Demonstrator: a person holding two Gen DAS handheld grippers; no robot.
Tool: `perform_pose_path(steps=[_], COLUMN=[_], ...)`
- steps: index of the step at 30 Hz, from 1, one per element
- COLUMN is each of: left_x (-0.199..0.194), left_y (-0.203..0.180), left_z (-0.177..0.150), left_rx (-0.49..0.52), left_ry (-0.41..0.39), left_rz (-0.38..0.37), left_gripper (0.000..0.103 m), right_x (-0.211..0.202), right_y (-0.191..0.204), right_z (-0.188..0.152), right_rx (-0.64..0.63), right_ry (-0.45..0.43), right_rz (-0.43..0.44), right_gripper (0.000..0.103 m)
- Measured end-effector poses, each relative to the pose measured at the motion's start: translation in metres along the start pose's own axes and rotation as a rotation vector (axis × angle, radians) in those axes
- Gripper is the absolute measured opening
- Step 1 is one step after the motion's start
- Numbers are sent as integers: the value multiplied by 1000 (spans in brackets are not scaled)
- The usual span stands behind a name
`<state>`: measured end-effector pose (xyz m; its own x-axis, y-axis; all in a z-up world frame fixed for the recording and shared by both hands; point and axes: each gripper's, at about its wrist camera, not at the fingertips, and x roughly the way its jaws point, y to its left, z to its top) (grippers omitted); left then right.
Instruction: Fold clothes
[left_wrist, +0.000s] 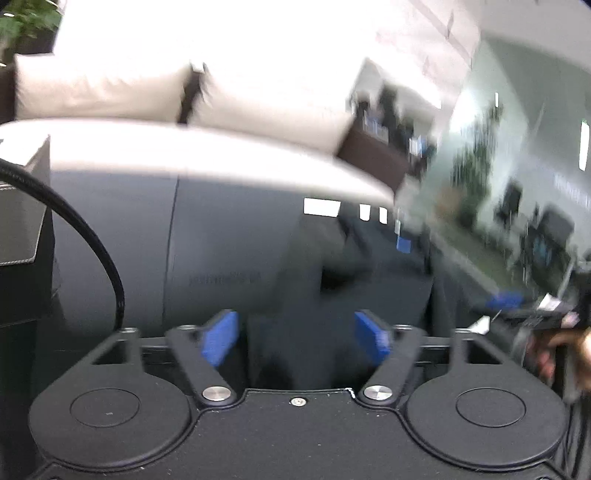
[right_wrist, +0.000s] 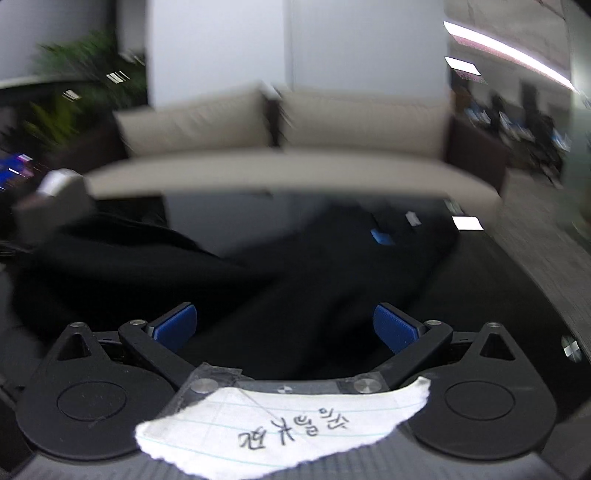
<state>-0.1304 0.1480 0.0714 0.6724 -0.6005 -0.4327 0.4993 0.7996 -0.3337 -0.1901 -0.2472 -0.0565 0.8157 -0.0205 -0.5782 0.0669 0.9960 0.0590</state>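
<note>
A black garment (left_wrist: 314, 295) lies spread on a dark glossy table (left_wrist: 221, 229), blurred in both views. A small blue tag (right_wrist: 382, 236) shows on its far part. My left gripper (left_wrist: 296, 338) is open, its blue pads (left_wrist: 219, 338) standing apart over the cloth with nothing pinched. In the right wrist view the garment (right_wrist: 155, 266) stretches from the left across the middle. My right gripper (right_wrist: 285, 328) is open too, hanging just above the dark cloth. At the right edge of the left wrist view a hand (left_wrist: 569, 343) holds the other gripper.
A beige sofa (right_wrist: 288, 125) stands just beyond the table. A black box with white stitching (left_wrist: 22, 229) and a black cable (left_wrist: 92, 251) are at the left. Potted plants (right_wrist: 85, 81) stand at the back left, and an office area (right_wrist: 517, 125) at the right.
</note>
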Motion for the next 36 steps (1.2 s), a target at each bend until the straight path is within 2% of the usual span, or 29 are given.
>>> perform_pose_path(steps=[2,4,6,7,8,9,10,12,13,15,19,23,24,25,26,27,28,29,31,33,35,36], left_x=[-7,-21,-34,-37,-39,-38,-36,-33,-32,-30,-23,-11,-8,-7,-8,-7,-8,-9,-10,-10,-12,-13], left_y=[-3,0,4,8,12,13,14,13,11,7,12,2,-1,-5,-6,-7,-7,-8,-7,-6,-5,-5], left_z=[4,4,4,5,5,5,5,6,9,10,18,18,17,17,17,17,16,16,16,17,17,17], left_rx=[-3,-30,-58,-89,-117,-131,-145,-155,-146,-121,-87,-76,-71,-61,-54,-47,-47,-47,-54,-65,-66,-67], left_ry=[-74,-182,-284,-280,-274,-251,-227,-195,-193,-188,-168,-158,-154,-150,-147,-143,-142,-140,-139,-139,-142,-143], left_rz=[8,0,-11,-34,-56,-57,-59,-66,-69,-79,-87,-96,-94,-91,-88,-85,-84,-84,-83,-84,-85,-85], left_gripper=[79,99,101,101,101,101,101,101,101,101,101,101,101,101,101,101,101,101,101,101,101,101], right_x=[23,45,66,76,88,96,101,98,90,71,14,-24,-30,-37,-44,-50,-55,-59,-55,-34,6,29], right_y=[-3,-1,10,16,22,27,30,28,20,0,-38,-68,-69,-71,-68,-64,-57,-50,-41,-41,-55,-65], right_z=[3,8,11,12,15,16,14,16,16,14,0,-27,-31,-34,-33,-28,-22,-15,2,21,37,42], right_rx=[59,98,69,38,3,-27,-50,-57,-21,42,131,223,231,239,232,211,160,105,-3,-22,97,186], right_ry=[57,95,115,133,156,177,179,156,149,137,128,180,184,187,154,101,38,-26,-105,-93,-22,25], right_rz=[-13,-36,-67,-89,-105,-119,-143,-148,-127,-93,-112,-130,-139,-147,-166,-199,-246,-294,-298,-194,-12,67], right_gripper=[102,101,100,95,87,51,28,6,5,5,5,6,13,31,49,84,95,95,96,97,96,88])
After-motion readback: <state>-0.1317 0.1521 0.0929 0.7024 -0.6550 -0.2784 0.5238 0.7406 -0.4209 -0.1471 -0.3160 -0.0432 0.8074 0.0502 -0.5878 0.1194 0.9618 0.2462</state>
